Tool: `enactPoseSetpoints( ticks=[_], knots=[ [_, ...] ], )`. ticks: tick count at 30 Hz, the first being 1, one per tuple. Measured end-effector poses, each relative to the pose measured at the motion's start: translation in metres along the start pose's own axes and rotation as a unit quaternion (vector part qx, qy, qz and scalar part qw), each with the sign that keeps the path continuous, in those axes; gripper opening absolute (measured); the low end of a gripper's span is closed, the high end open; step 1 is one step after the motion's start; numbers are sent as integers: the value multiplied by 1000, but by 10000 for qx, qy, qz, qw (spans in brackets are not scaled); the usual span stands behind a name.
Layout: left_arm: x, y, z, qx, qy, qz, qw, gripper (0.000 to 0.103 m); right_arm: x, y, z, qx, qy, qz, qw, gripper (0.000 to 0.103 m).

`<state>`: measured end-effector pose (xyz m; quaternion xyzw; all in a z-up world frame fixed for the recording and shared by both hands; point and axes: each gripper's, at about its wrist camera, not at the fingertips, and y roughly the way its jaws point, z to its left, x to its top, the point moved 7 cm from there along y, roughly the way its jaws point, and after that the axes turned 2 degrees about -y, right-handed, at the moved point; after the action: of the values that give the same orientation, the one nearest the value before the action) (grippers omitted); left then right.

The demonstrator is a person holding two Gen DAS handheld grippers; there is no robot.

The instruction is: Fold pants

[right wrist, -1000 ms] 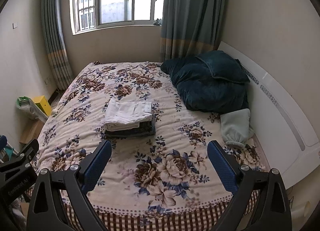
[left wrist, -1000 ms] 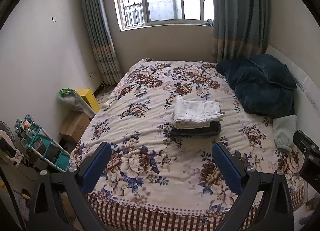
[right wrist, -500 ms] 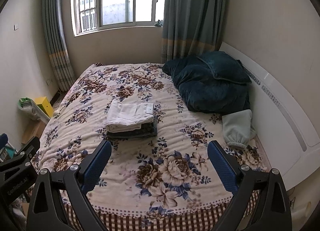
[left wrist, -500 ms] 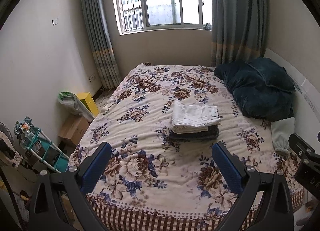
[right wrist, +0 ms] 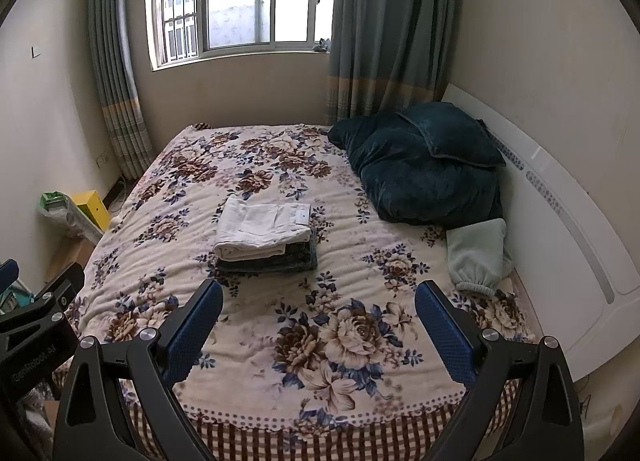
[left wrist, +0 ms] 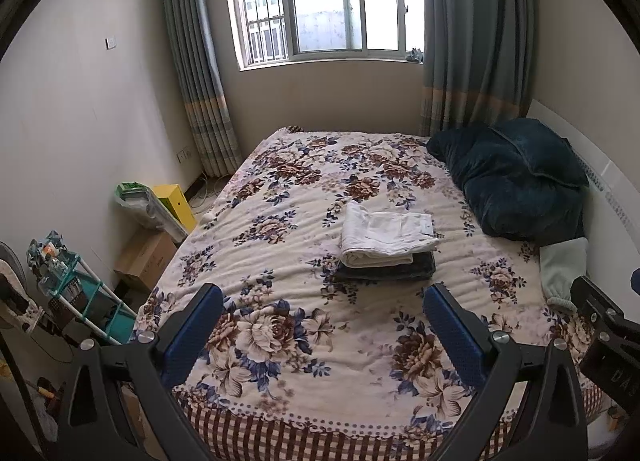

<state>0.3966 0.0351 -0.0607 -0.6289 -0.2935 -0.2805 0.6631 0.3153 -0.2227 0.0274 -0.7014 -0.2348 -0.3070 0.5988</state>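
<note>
Folded white pants (left wrist: 386, 235) (right wrist: 262, 227) lie on top of a folded dark grey garment (left wrist: 390, 267) (right wrist: 280, 259) in the middle of the floral bed (left wrist: 280, 245) (right wrist: 192, 197). My left gripper (left wrist: 322, 315) is open and empty, held above the bed's near edge, well short of the stack. My right gripper (right wrist: 318, 313) is open and empty, also back over the near edge. Each gripper shows at the side of the other's view.
A dark teal quilt and pillow (left wrist: 516, 181) (right wrist: 424, 165) lie at the head of the bed, with a pale green garment (left wrist: 562, 267) (right wrist: 478, 255) beside them. White headboard (right wrist: 560, 205) at right. Boxes and a rack (left wrist: 80, 293) stand on the floor at left.
Both grippers have drawn back and up from the bed, so the stack looks farther away. The stack has not moved. Both stay open.
</note>
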Motion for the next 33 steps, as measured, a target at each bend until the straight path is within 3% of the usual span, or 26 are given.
enactPoseSetpoints(
  ticks=[33],
  knots=[
    [-6, -12, 0, 72, -67, -47, 9999, 103, 1, -9, 1, 48, 21, -16, 10000, 99]
  ],
)
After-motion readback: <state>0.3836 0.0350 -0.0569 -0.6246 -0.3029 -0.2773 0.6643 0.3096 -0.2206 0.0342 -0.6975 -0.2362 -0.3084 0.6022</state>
